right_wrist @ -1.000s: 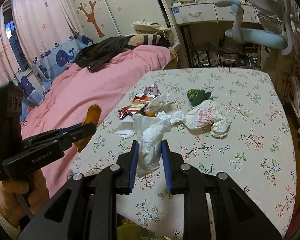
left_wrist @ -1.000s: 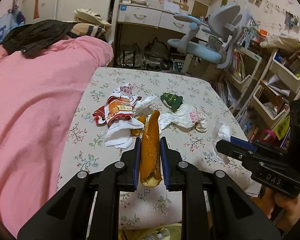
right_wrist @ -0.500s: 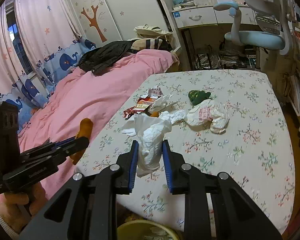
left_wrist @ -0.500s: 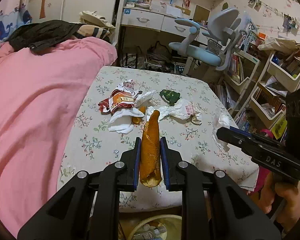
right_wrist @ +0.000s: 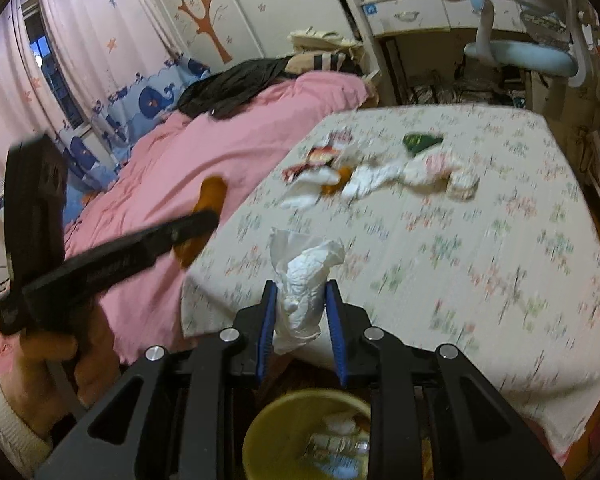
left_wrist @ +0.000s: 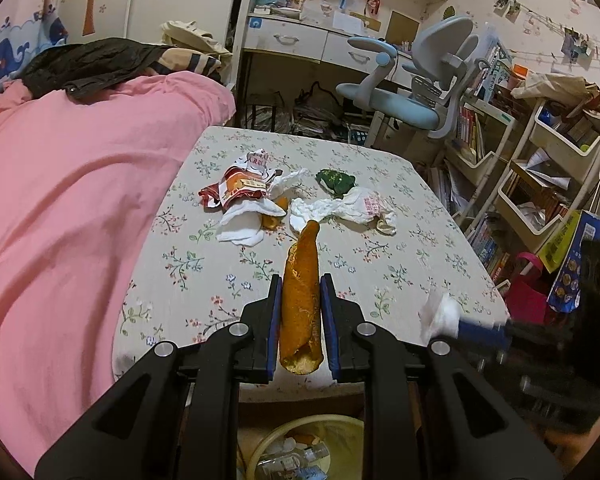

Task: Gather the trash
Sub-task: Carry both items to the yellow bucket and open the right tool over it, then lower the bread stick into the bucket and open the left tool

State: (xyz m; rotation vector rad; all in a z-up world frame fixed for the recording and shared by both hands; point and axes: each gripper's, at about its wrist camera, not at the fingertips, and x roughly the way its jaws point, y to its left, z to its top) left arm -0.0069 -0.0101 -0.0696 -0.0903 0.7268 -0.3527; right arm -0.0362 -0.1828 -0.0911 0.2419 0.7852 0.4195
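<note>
Both claws hang above the bin (right_wrist: 306, 436): left claw (left_wrist: 300, 320) clamps an orange peel (left_wrist: 300, 300) lengthwise, right claw (right_wrist: 300, 316) pinches a tissue (right_wrist: 300, 280).

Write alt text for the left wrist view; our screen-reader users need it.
The left gripper clamps an orange peel above a yellow bin at the edge of the floral table. Wrappers and tissues lie farther back, beside a pink bed.

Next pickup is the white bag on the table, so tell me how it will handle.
The white bag looks thin and crumpled, so probably floppy and light. Its loose folds may sag or trail from the pads. It touches the green wrapper, which might drag along.
</note>
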